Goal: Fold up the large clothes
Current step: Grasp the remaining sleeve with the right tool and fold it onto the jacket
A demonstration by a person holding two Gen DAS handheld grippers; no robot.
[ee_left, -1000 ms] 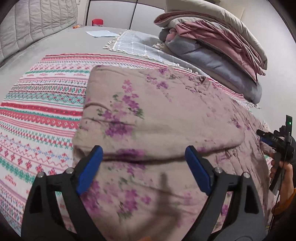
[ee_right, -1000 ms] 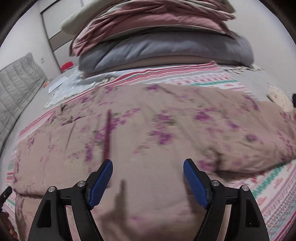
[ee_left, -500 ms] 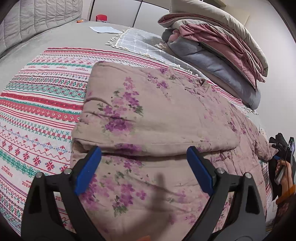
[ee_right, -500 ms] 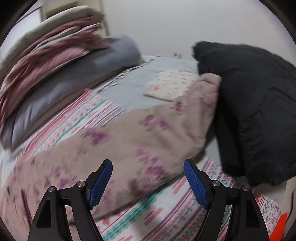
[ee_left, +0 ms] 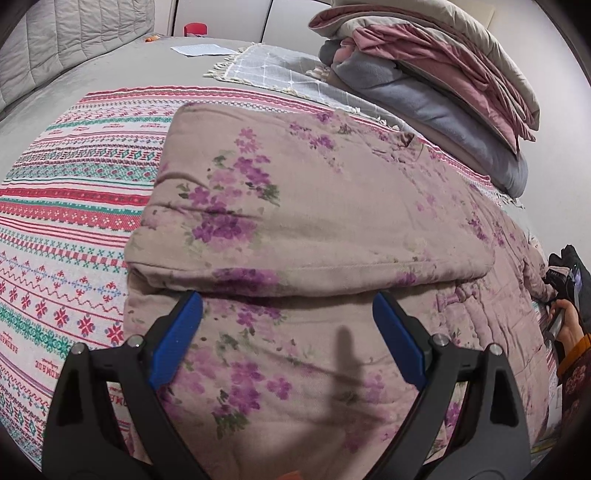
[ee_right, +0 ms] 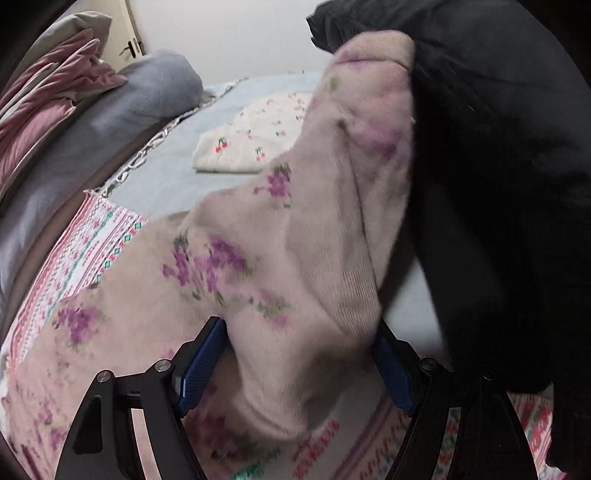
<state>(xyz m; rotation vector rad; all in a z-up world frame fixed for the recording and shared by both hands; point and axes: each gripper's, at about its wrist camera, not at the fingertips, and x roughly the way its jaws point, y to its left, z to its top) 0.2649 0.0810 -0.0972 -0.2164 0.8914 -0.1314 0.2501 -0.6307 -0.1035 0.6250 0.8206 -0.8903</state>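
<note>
A: Left gripper [ee_left: 287,341]?

B: Jaws spread wide, nothing between them. It hovers over the floral quilted garment [ee_left: 317,221], which lies directly ahead of and beneath it on the striped blanket [ee_left: 70,236]. The garment's far part is folded over itself; the fold's hem runs across just beyond the blue pads [ee_left: 177,338].

A: Right gripper [ee_right: 297,363]?

B: Jaws wide apart, with a bunched end of the same floral garment [ee_right: 295,266] sitting between the pads. The cloth fills the gap and hides the right pad's tip. Whether the pads press it, I cannot tell; the view is blurred. That end rises up and away from the gripper, toward a black garment [ee_right: 498,184] on its right.

A: Surroundings?

B: Ahead and to the right of the left gripper, a stack of folded bedding [ee_left: 436,70], pink, grey and beige. Beyond the garment, a grey fringed cloth [ee_left: 273,70], then a white paper [ee_left: 199,49] and a red container [ee_left: 195,28]. From the right gripper, a folded cherry-print cloth [ee_right: 255,140] lies ahead on a pale blue sheet [ee_right: 173,184]. The person's right hand [ee_left: 565,325] shows at the far right edge of the left view.
</note>
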